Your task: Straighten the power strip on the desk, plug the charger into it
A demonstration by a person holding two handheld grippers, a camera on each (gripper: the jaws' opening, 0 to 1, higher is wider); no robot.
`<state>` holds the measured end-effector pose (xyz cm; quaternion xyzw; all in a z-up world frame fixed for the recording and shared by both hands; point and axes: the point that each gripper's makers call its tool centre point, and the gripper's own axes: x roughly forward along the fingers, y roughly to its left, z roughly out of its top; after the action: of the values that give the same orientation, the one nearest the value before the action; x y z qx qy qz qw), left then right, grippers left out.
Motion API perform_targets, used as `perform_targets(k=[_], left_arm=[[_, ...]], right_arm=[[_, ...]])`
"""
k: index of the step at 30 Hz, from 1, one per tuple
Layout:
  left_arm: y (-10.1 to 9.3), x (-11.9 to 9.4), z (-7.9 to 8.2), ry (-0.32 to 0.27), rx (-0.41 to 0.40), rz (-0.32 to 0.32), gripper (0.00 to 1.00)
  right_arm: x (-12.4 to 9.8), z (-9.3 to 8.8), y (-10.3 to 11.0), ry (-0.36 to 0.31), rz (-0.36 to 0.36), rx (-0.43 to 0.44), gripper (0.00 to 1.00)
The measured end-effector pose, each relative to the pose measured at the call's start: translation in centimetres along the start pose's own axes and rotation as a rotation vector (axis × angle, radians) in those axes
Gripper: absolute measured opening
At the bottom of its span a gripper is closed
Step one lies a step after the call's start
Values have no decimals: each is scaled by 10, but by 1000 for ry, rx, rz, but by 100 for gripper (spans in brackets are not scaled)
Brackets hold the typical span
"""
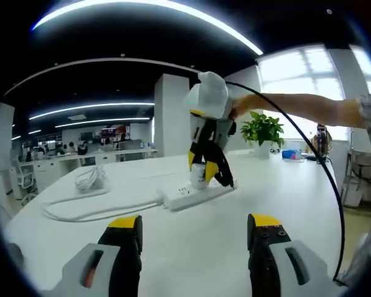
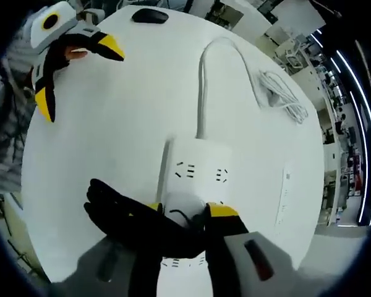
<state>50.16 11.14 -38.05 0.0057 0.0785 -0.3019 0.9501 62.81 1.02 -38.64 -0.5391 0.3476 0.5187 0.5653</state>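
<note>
Right gripper (image 1: pixel 205 168) clamps the charger (image 1: pixel 198 175) over the strip (image 1: pixel 198 195), which lies mid-desk (image 1: pixel 284 198). Left gripper (image 1: pixel 195 230) waits wide open. Keep the charger vertical; align prongs before pressing.

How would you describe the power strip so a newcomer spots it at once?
Start at the white desk. Near its middle lies the power strip, a flat white bar with a thick white cord looping away toward a coiled white cable. It is the one the right hand-held gripper presses a white charger onto.
</note>
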Motion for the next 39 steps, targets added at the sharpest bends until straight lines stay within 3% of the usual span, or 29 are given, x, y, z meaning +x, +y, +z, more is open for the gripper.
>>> perform_targets(k=[4,8,14,18,19,26,30,36,39], left_arm=[[-2,1,2,-3,2,-1,70],[-3,4,2,2,-5,1,70],[-3,8,7,-12,-23,12,70],[-5,10,10,-16,-25,9,70],[-6,11,10,-13,-25,11,70],[-3,4,8,6,-22,35,70],[0,1,-2,55,-20,45,70],[-2,-8,-11,82,-18,41,70],[-6,-12,-13,81,-18,34,70]], right_arm=[[1,-3,-2,-13,99,59,23],[4,-4,-3,-1,137,87,23],[5,-5,3,42,100,88,23],[6,-6,5,56,29,72,22],[6,-13,4,116,-8,74,22],[6,-8,2,90,-10,89,23],[4,-6,1,99,-26,99,24],[4,3,-1,-53,-69,37,26],[5,13,0,-162,-102,39,32]])
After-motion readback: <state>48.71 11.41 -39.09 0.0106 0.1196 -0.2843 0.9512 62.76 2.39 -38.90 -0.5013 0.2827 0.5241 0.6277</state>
